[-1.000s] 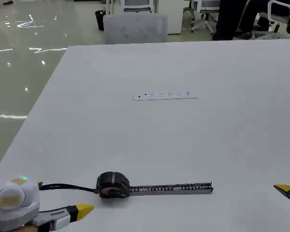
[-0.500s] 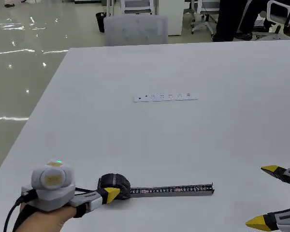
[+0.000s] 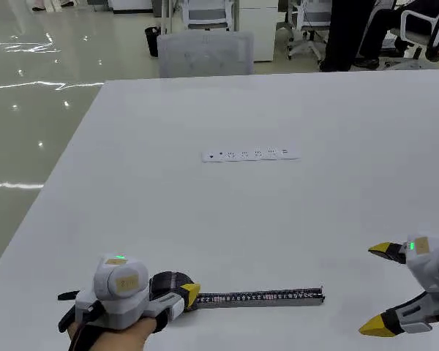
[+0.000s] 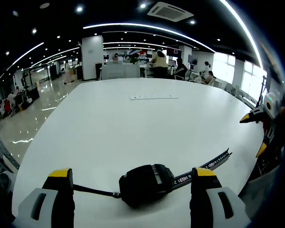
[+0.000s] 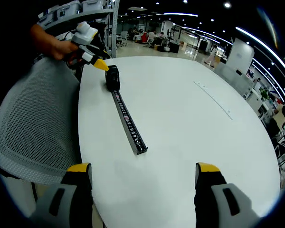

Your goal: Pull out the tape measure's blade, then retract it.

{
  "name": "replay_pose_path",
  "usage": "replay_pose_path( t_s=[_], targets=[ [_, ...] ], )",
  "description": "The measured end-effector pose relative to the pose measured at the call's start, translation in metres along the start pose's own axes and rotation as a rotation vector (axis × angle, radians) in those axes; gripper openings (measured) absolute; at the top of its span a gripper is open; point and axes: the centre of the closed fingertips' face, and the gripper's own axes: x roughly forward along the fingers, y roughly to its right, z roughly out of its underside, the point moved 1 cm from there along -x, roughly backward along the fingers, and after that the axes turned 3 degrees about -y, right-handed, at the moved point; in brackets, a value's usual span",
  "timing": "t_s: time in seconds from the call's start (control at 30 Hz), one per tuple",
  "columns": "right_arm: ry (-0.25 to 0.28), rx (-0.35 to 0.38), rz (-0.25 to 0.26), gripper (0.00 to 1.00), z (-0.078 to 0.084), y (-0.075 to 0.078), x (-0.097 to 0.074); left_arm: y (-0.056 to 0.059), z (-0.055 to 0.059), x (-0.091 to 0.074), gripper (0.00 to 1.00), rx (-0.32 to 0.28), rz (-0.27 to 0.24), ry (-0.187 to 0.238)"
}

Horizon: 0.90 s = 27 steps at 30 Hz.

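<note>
1. Closing off-centre, the left gripper [image 4: 133,173], jaws spread astride the tape measure [image 4: 147,183], could skid it or nip its strap [image 4: 92,191]
2. Retracting unchecked, the blade [image 3: 263,297] could whip back; the right gripper [image 3: 378,289], jaws spread and empty, hangs nearer than the power strip [image 3: 250,154], to its right
3. The tape measure lies nearer than that strip, long axis parallel to it, hook [image 3: 320,295] pointing right

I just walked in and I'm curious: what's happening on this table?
A person works a tape measure with two handheld grippers. The left claw is open, straddling it without gripping. The blade lies pulled out across the white table. The right claw is open too, apart from the blade's tip.
</note>
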Motion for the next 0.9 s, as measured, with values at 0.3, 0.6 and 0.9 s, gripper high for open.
replay_pose_path(
  t_s=[0.3,0.6,0.9],
  targets=[
    [-0.054,-0.114,-0.087,0.82,-0.014,0.011,0.018,0.002,0.003,0.004,1.0,-0.025,-0.019,0.021],
    [-0.104,-0.16,-0.157,0.65,-0.019,0.013,0.041,0.019,0.008,0.01,1.0,0.04,0.031,0.047],
    [-0.158,-0.187,-0.204,0.56,-0.011,0.006,0.061,0.022,0.01,0.016,0.97,0.071,0.043,0.052]
  ],
)
